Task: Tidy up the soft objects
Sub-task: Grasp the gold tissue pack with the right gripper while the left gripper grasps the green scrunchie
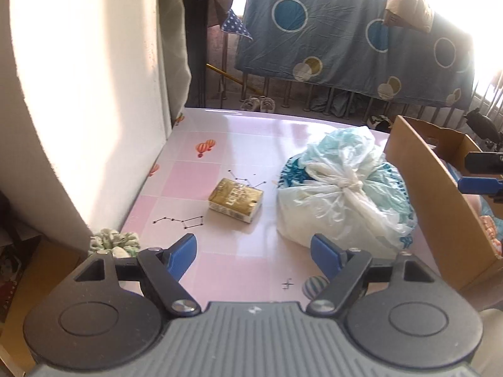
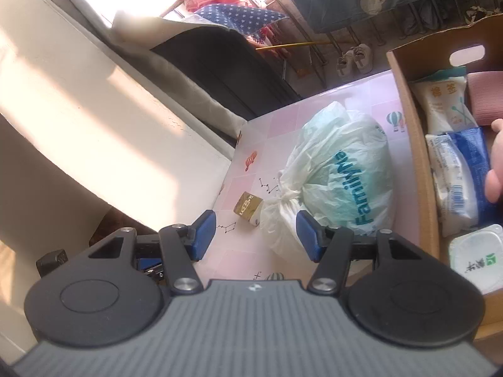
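A knotted white and teal plastic bag (image 1: 342, 194) lies on the pink table (image 1: 220, 144), right of a small gold packet (image 1: 235, 199). A green patterned scrunchie (image 1: 114, 242) sits at the table's left front corner. My left gripper (image 1: 253, 254) is open and empty above the table's front, the bag just ahead to its right. My right gripper (image 2: 256, 235) is open and empty, held over the bag (image 2: 342, 172) and the gold packet (image 2: 248, 208). The cardboard box (image 2: 411, 144) at the right holds several soft packs.
A white wall (image 1: 94, 94) borders the table on the left. The cardboard box (image 1: 440, 194) stands at the table's right edge. A spotted blue sheet (image 1: 345, 31) hangs on a railing beyond. A white lidded tub (image 2: 474, 257) sits in the box.
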